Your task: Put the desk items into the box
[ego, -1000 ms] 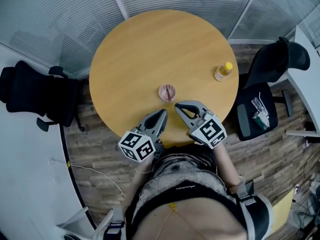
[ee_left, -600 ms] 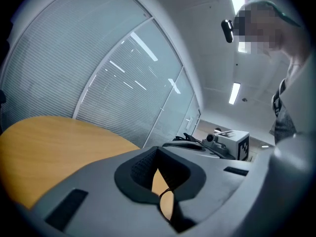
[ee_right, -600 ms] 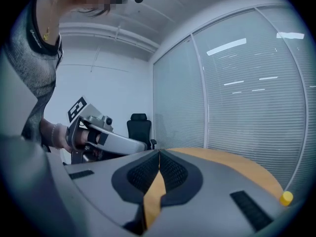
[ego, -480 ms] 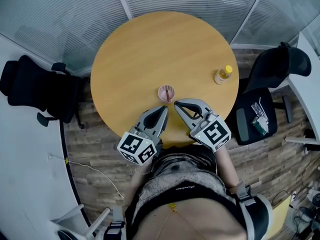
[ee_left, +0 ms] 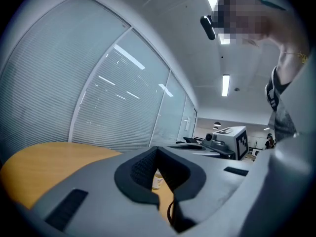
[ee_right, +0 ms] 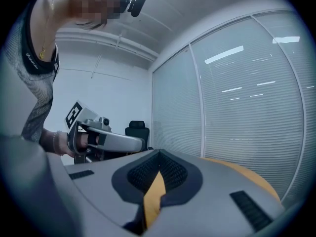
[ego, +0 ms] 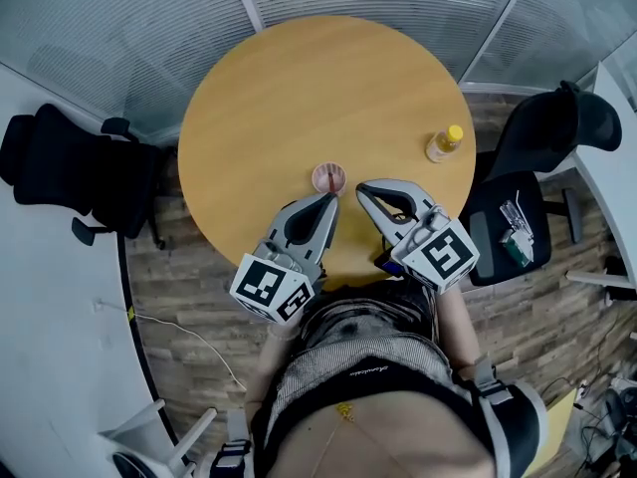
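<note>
Cup [ego: 331,178] sits near the front edge of the bench [ego: 299,88], bottle [ego: 445,143] off right, both untouched, no box in sight. Left gripper [ego: 328,200] and right gripper [ego: 362,189] have just risen toward the cup, fingers [ego: 304,229] pressed together and empty, so picking hasn't begun. Chairs [ego: 70,177] and blinded glass walls [ego: 119,38] ring the bench.

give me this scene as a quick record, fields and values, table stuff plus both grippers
surface: round wooden table
on table: small pink cup; yellow-capped bottle
box: none in view
left hand-held gripper: jaws together, empty, tips near the cup in the head view
right hand-held gripper: jaws together, empty
surroundings: black chair at left; second chair at right with small items on its seat
</note>
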Motion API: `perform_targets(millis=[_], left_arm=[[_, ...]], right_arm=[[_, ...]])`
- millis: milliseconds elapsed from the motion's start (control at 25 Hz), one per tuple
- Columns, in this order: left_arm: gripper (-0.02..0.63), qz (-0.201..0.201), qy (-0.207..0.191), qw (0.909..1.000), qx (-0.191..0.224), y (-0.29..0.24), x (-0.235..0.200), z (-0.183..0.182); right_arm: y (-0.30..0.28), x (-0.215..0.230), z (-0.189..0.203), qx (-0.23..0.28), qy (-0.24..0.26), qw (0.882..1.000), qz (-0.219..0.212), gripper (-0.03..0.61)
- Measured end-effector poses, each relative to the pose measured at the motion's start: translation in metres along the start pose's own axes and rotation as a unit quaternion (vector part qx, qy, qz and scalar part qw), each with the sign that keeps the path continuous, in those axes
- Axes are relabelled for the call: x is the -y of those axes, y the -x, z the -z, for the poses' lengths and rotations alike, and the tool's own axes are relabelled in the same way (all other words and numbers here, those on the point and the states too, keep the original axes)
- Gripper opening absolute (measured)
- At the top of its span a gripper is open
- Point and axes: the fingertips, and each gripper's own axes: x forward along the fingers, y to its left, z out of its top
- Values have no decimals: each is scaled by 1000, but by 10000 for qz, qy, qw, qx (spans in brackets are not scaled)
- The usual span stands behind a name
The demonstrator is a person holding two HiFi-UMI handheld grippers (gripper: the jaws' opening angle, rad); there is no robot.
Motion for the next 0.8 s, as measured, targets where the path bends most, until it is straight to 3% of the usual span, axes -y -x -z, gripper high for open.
perform_targets(millis=[800], left_arm=[[2,-73,233,9997,44,5,-10,-1]], right_arm=[[-4,3,-5,-147,149,9997,-111,21]])
